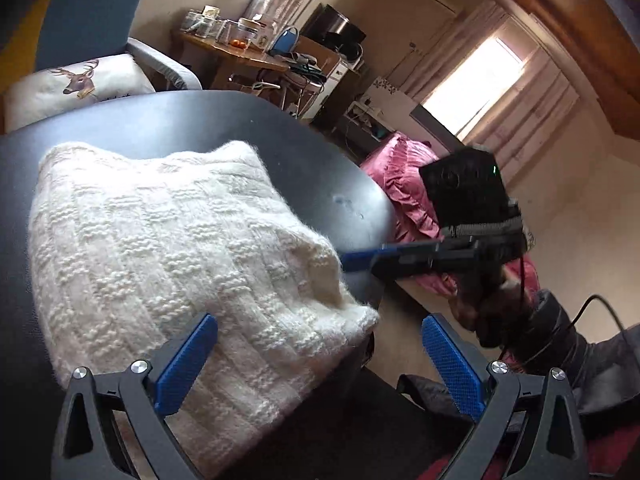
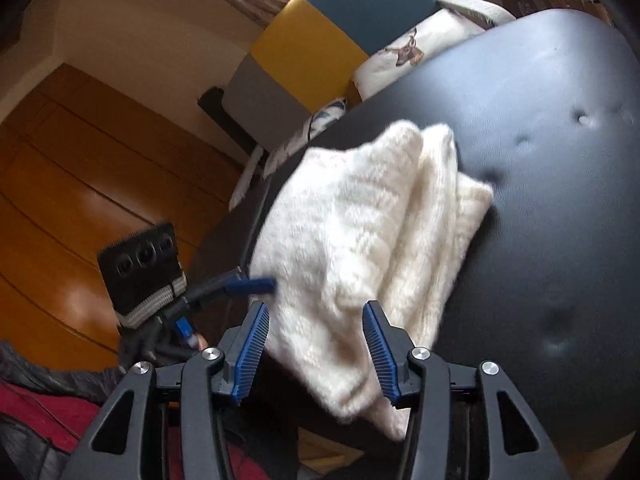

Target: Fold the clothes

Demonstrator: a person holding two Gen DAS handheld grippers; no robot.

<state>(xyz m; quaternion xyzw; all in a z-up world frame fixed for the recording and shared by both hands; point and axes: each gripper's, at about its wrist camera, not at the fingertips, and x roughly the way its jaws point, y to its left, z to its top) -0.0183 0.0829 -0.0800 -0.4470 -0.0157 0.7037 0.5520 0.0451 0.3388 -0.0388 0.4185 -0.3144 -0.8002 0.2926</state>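
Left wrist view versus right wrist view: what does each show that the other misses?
Only the left wrist view shows the cluttered wooden table, the bright window and the pink bedding.

Only the right wrist view shows the sweater's stacked folded layers and the wooden wardrobe.

Both show the folded white sweater on the black table, the deer cushion, and both grippers, left gripper and right gripper, open and holding nothing.
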